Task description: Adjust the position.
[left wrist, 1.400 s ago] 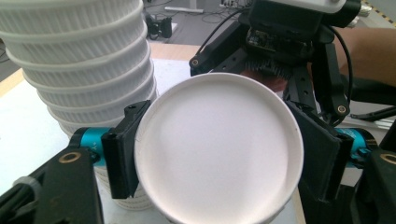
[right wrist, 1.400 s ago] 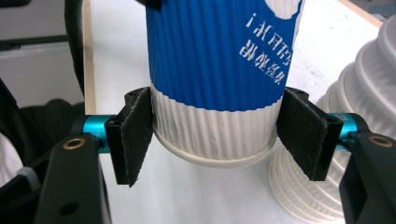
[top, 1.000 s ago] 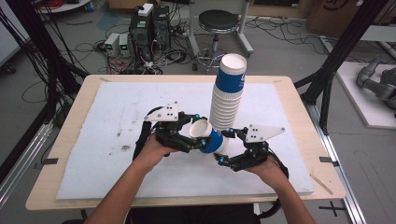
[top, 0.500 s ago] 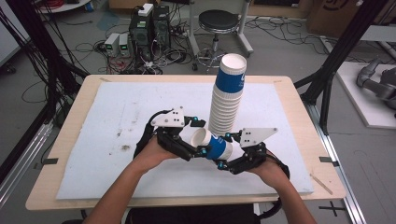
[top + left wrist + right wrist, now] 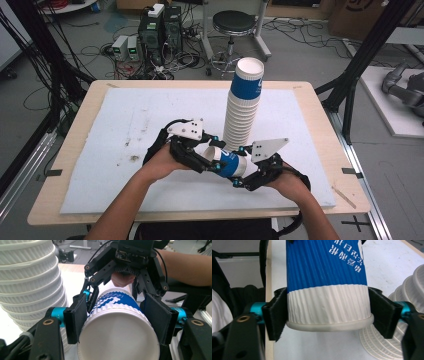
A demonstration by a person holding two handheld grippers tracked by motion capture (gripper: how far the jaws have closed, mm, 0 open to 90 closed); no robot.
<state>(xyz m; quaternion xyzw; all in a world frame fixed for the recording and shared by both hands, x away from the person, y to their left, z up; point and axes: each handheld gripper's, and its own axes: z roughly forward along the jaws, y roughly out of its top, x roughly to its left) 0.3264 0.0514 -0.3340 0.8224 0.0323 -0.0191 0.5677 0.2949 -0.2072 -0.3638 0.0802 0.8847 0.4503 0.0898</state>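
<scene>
The left gripper [image 5: 117, 322] has its two black jaws clamped on the white bottom end of a paper cup [image 5: 117, 325], one pad on each side of the ribbed wall. The right gripper [image 5: 329, 312] grips what looks like the same cup [image 5: 324, 277] near its rolled rim, its jaws pressed against the white band below the blue printed part.

From the high view, the cup [image 5: 227, 162] lies on its side between the two grippers, lifted just off the white mat [image 5: 100, 130], near the front edge of the table [image 5: 65, 145] and about midway along it. The left gripper [image 5: 197, 152] comes in from the left, the right gripper [image 5: 250, 167] from the right, each held in a hand.

Just behind the held cup stands a tall stack of cups [image 5: 242, 107], blue and white, leaning slightly, its base on the mat near the table's middle. In the left gripper view the stack [image 5: 27, 282] rises close beside the jaws.
</scene>
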